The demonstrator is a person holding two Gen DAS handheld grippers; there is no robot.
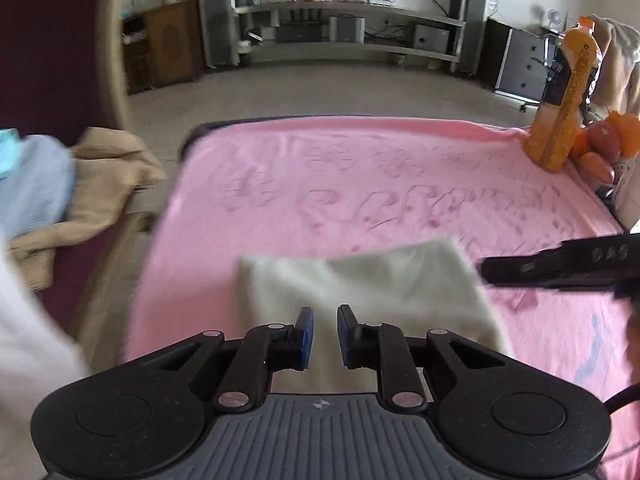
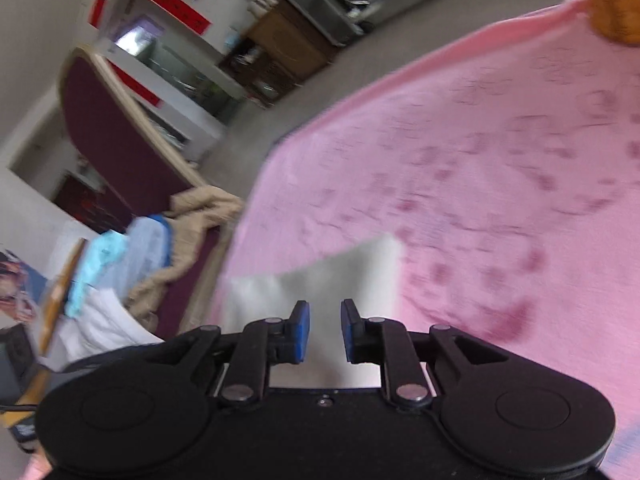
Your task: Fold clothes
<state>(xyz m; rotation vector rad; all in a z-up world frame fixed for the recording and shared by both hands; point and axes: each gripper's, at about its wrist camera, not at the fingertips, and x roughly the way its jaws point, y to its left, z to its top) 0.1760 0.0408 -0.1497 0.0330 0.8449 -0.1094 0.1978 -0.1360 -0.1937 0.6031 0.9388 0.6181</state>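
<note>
On the pink blanket [image 1: 360, 184], a folded white cloth [image 1: 360, 288]; orange bottle [image 1: 568, 92] beyond; both hand-held grippers slightly open, empty.

A pink blanket [image 1: 360, 184] printed with darker pink marks covers the bench. On it lies a plain off-white cloth [image 1: 360, 284]. An orange bottle [image 1: 568, 96] stands at its far right corner. Both tools have blue pads [image 1: 306, 336].

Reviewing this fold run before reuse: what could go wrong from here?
1. Both views are motion-blurred; the left gripper and right gripper have jaws narrowly apart with nothing pinched, so a hasty close may miss the white cloth or also catch the pink blanket.
2. The orange bottle stands on the blanket's corner; dragging the blanket could tip it.
</note>
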